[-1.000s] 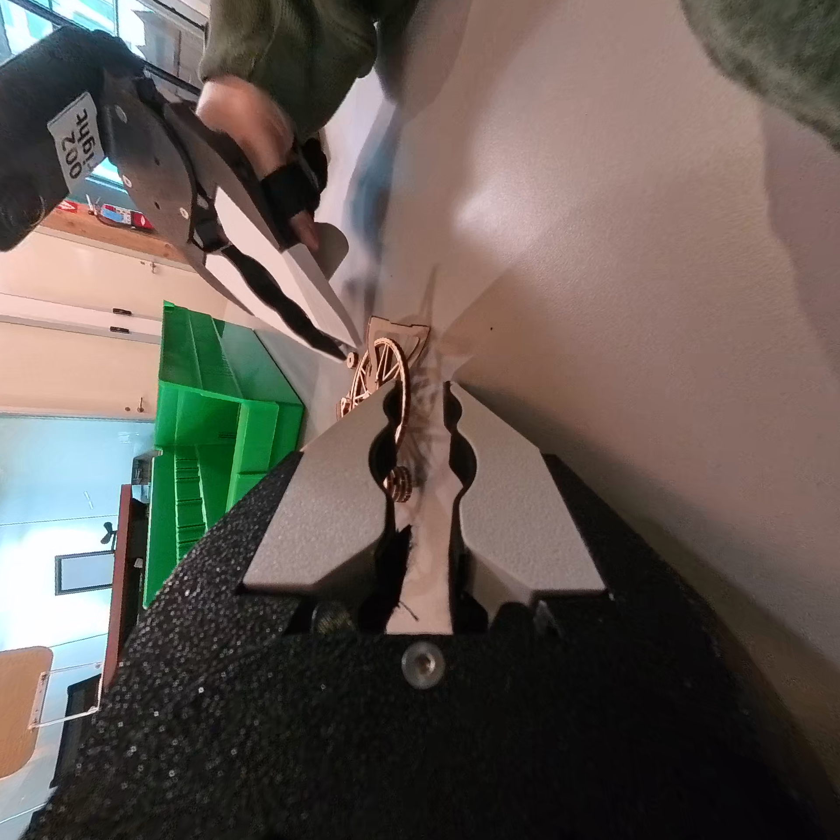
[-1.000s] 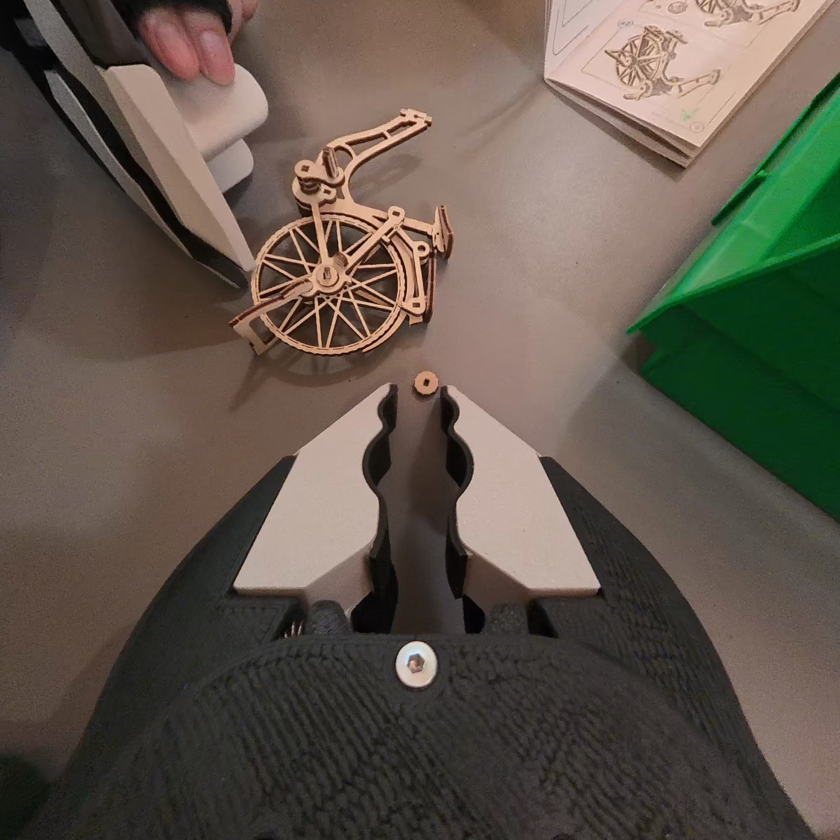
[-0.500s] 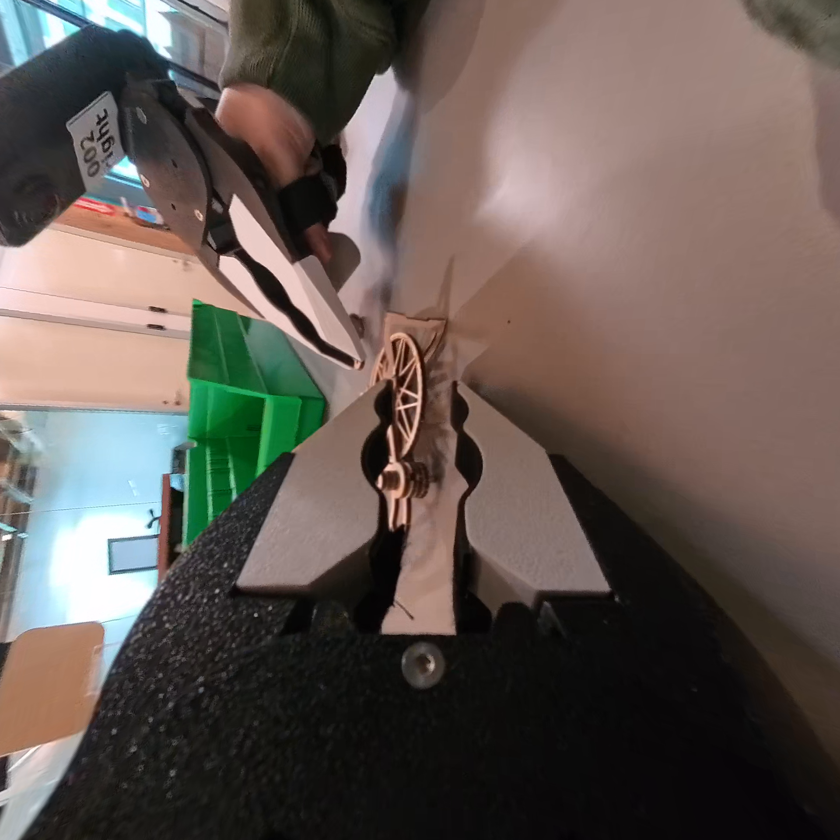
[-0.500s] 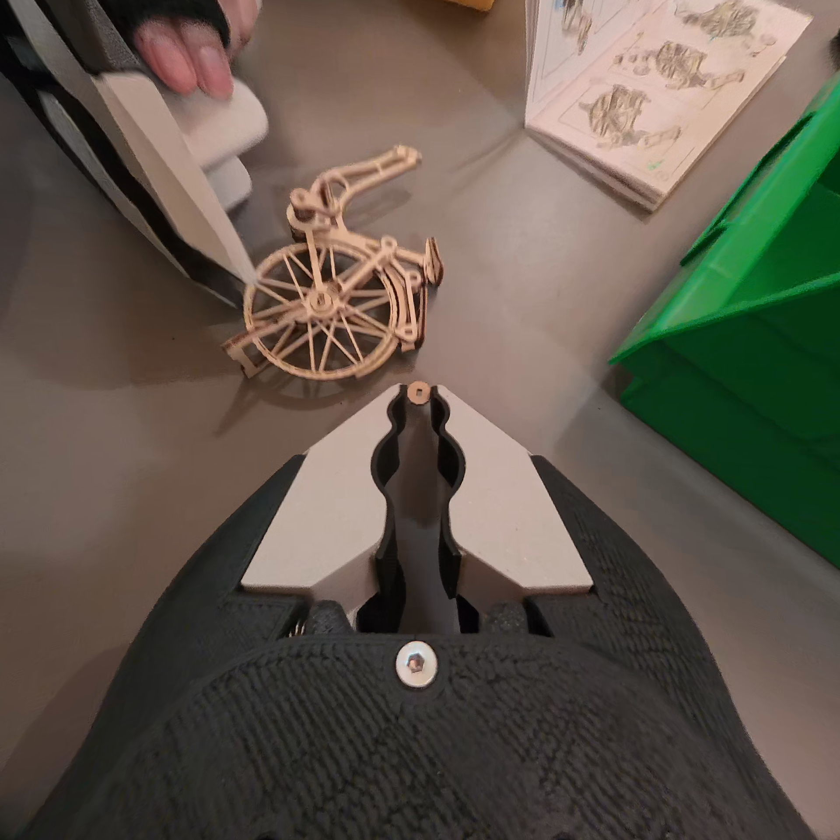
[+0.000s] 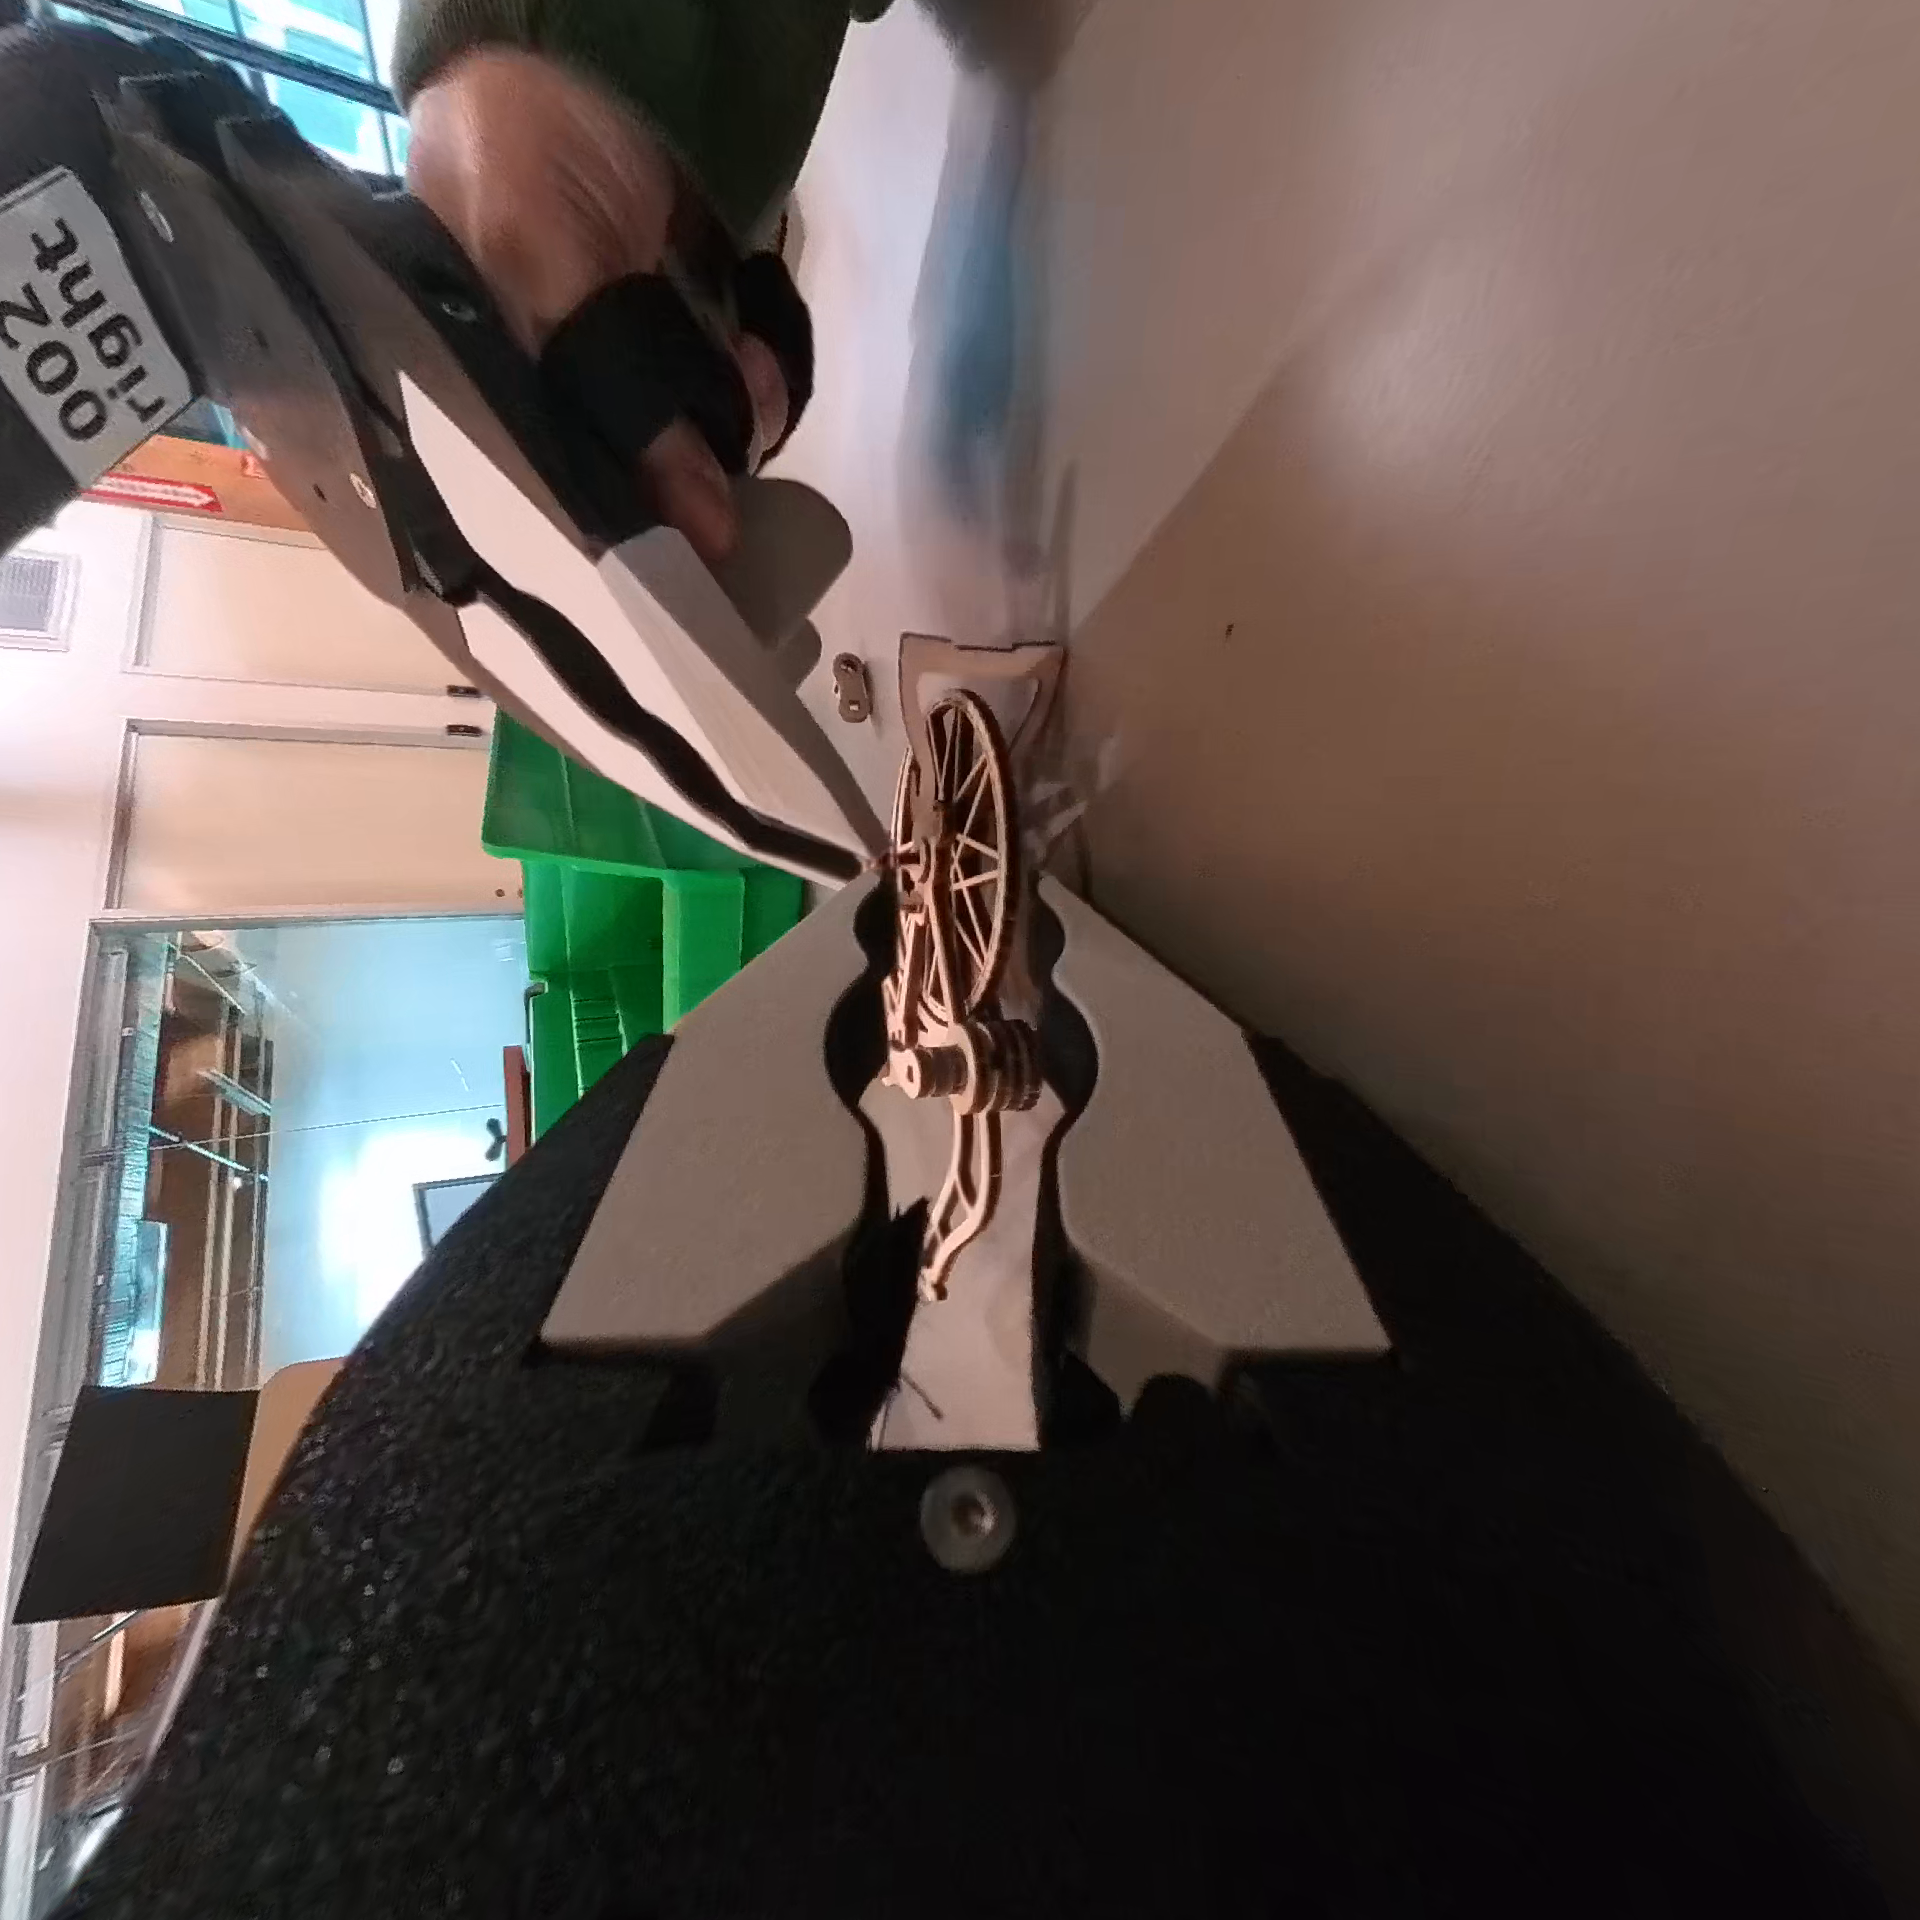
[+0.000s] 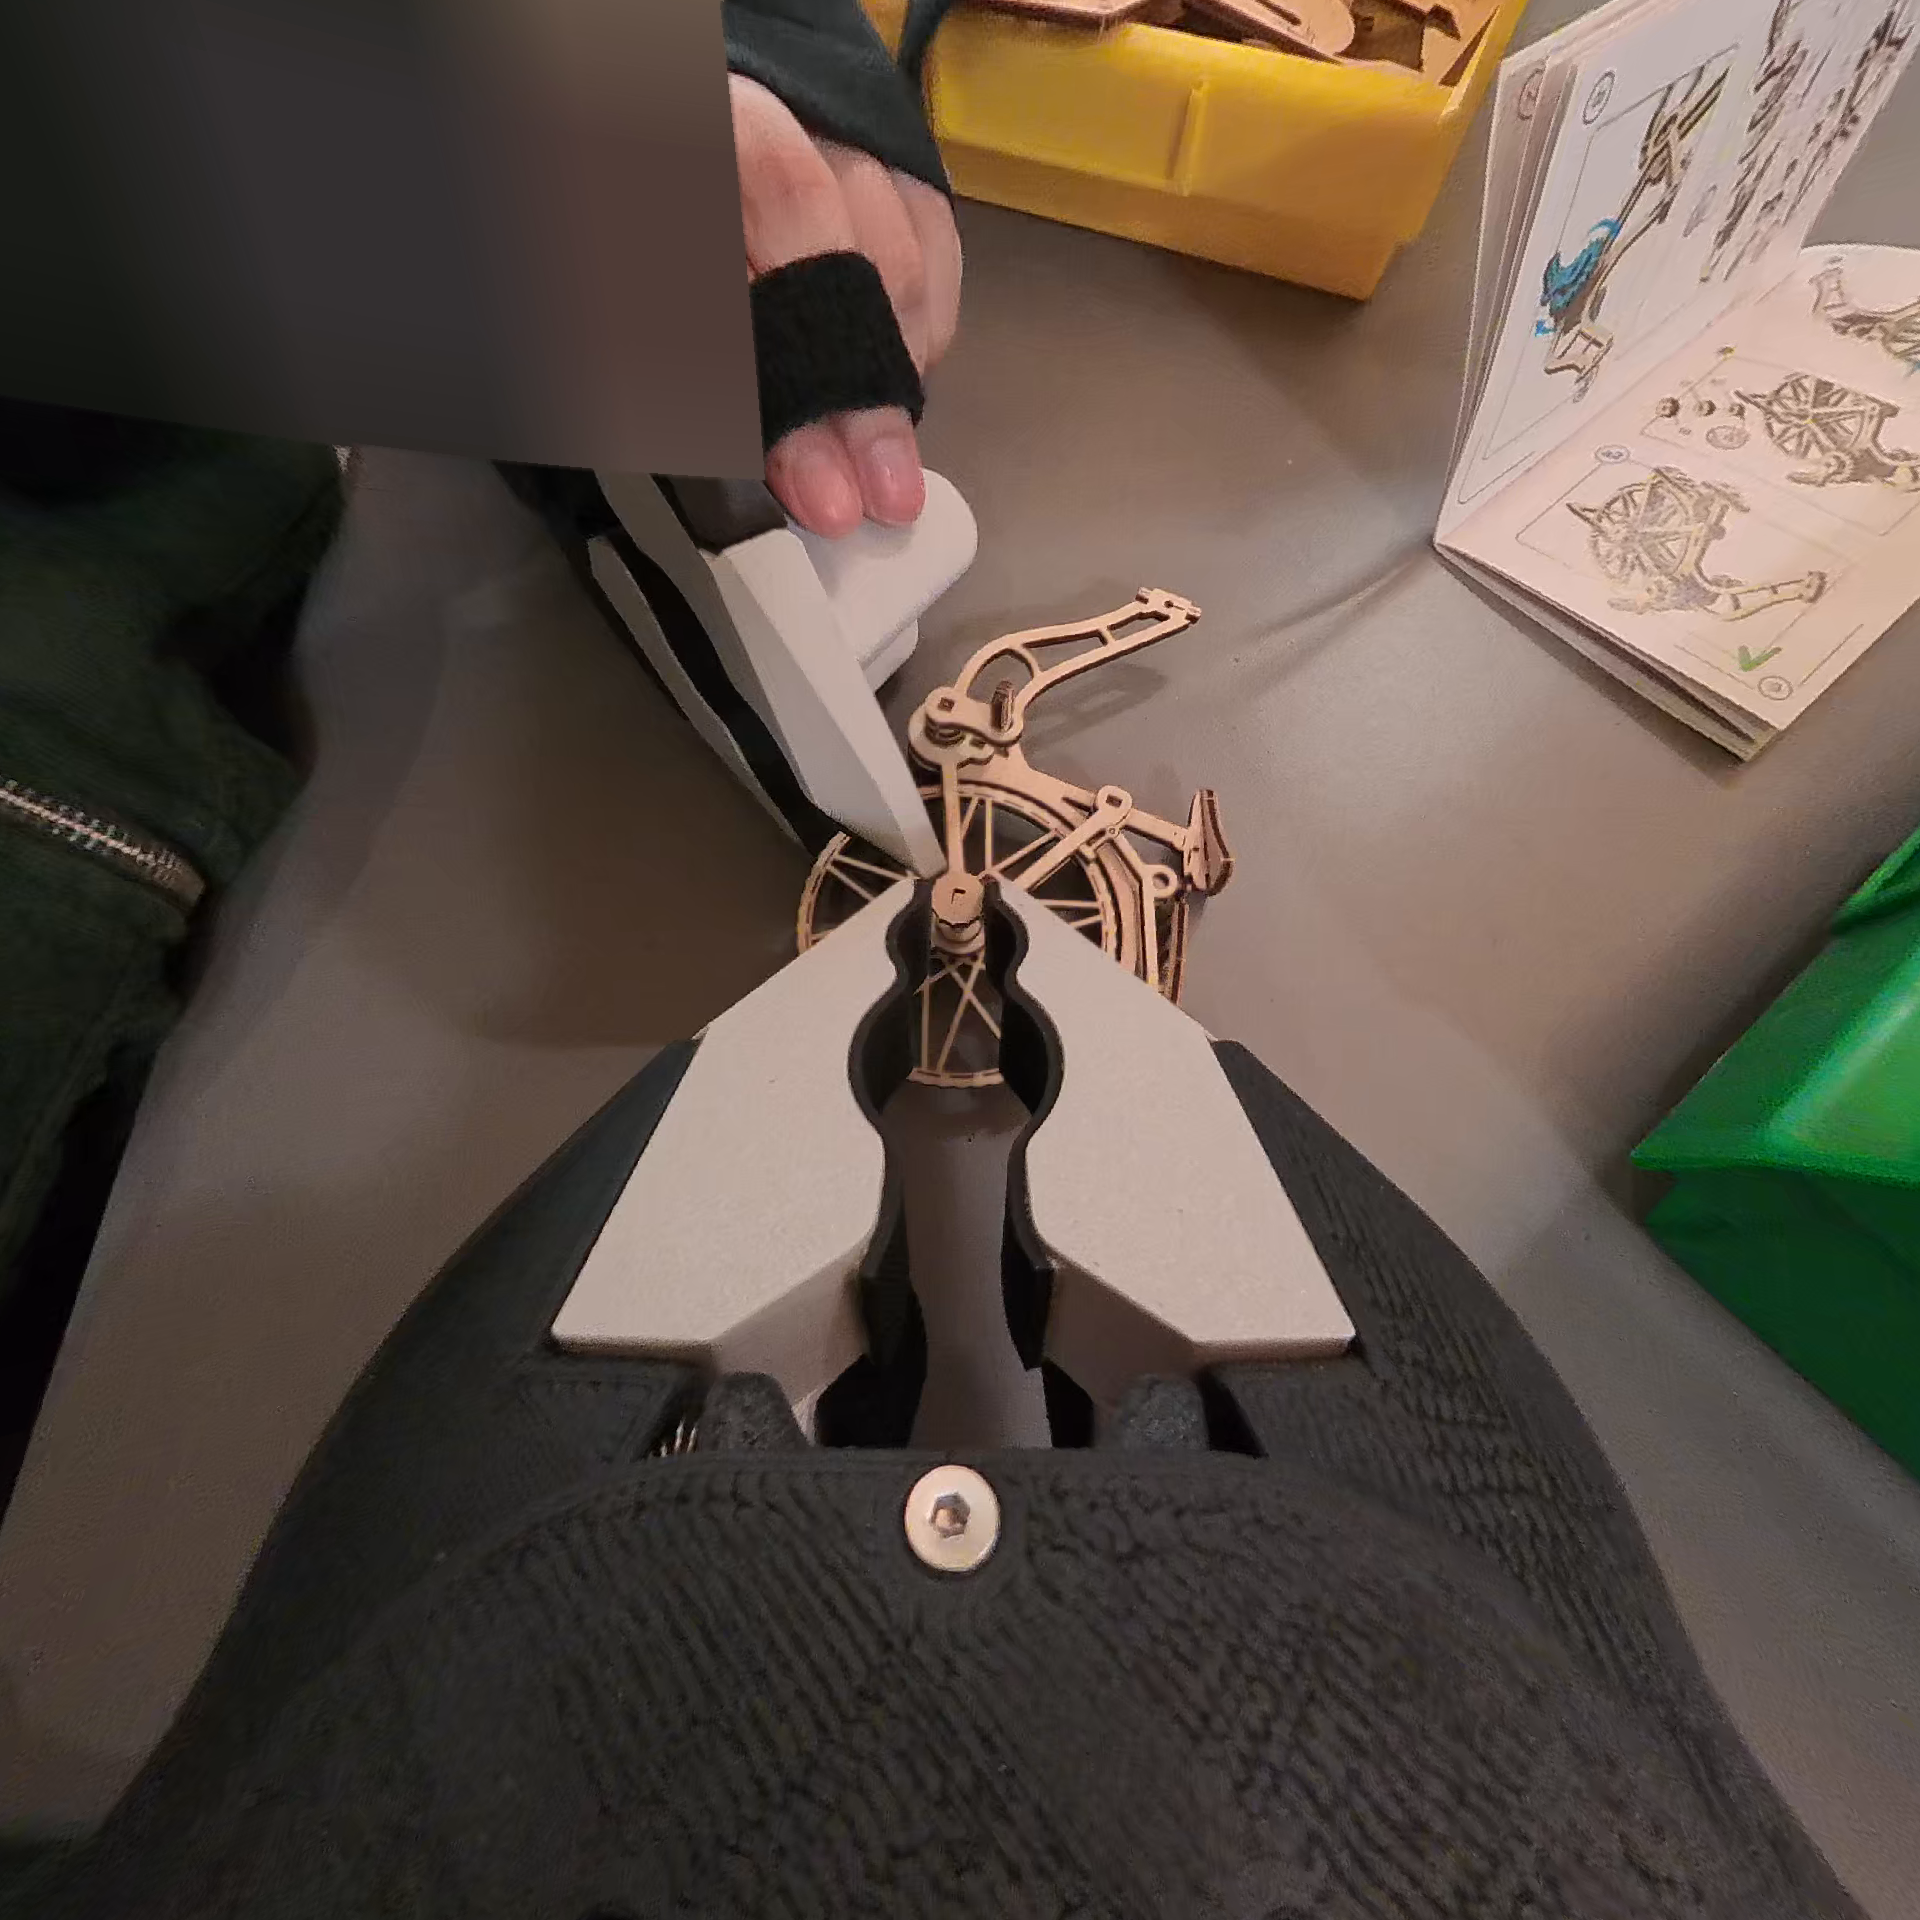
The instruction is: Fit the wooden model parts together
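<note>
Ahead of our right gripper (image 6: 951, 894), with its pale grey fingers (image 6: 1132, 1122) on a black textured body, we see the light tan wooden wheel model (image 6: 1049, 842) with thin radiating spokes on a plain grey-brown table (image 6: 1351, 935). Beyond it sits a bright yellow bin (image 6: 1195, 156), to our right a vivid green bin (image 6: 1808, 1174) and a white instruction booklet (image 6: 1704, 436) with line drawings touched with blue. Our left gripper (image 5: 951, 894) shows the same grey fingers (image 5: 758, 1132) and speckled black body.

Wooden model (image 6: 1039, 862) lies mid-table; booklet (image 6: 1683, 499) right — yellow bin (image 6: 1195, 156) behind it; green bin (image 6: 1808, 1174) nearer right.
</note>
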Motion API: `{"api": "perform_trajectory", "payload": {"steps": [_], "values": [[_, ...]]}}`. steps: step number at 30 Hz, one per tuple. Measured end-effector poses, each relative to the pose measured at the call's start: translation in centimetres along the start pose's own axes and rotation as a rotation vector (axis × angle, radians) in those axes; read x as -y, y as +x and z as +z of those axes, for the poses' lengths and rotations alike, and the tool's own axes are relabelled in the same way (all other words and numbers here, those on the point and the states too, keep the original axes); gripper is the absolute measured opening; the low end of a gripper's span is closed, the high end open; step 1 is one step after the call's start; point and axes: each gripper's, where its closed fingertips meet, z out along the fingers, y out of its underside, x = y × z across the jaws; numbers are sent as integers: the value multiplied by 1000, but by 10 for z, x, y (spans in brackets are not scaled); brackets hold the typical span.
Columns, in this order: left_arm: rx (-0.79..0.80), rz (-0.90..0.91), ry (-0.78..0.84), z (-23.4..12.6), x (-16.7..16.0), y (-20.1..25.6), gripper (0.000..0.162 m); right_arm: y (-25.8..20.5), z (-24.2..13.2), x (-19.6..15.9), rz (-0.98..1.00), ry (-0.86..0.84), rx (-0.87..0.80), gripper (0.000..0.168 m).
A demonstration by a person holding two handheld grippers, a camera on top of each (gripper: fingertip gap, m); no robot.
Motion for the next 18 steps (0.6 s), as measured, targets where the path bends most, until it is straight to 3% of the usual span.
{"api": "perform_trajectory", "payload": {"steps": [1,8,18], "values": [[0,3,-2,1,-2,0,21,0,1,0,-11,-10,-6,8],[-25,21,-5,6,-8,5,8,1,2,-3,-50,-49,-15,8],[-22,37,-3,6,-10,1,6,5,2,-4,-52,-51,-6,8]]}}
